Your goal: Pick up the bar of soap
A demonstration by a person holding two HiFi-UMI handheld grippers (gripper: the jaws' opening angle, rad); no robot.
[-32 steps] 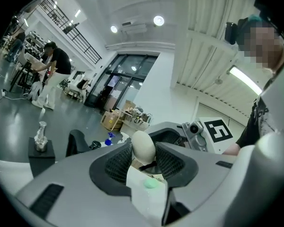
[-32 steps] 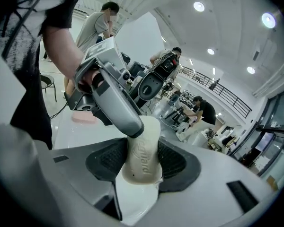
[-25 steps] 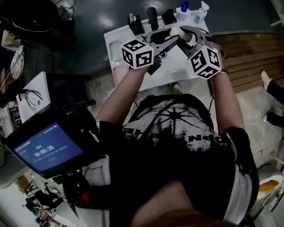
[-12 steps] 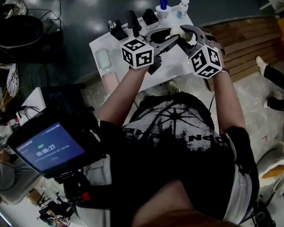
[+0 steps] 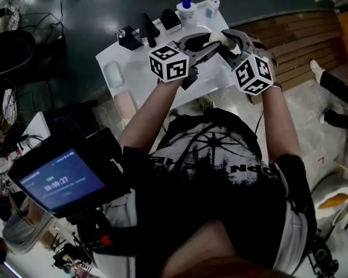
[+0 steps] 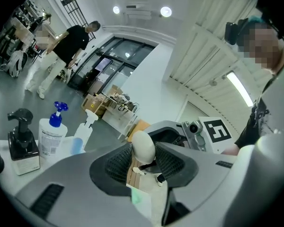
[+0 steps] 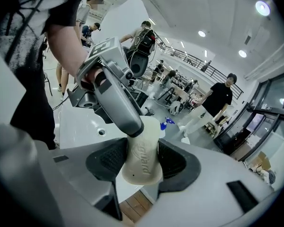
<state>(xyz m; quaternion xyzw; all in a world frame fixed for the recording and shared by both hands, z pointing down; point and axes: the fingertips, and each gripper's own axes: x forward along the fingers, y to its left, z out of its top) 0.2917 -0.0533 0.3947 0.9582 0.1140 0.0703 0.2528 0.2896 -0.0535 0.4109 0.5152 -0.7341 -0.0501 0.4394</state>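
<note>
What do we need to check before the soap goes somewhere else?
1. The right gripper is shut on the bar of soap, with a pad pressing each side: ok.
2. The left gripper pinches the other end of the soap: ok.
3. The soap is up in the air, off the white sink top: ok.
4. The blue-capped pump bottle stands apart from both grippers: ok.
5. The soap is dry enough not to slip: cannot tell.
</note>
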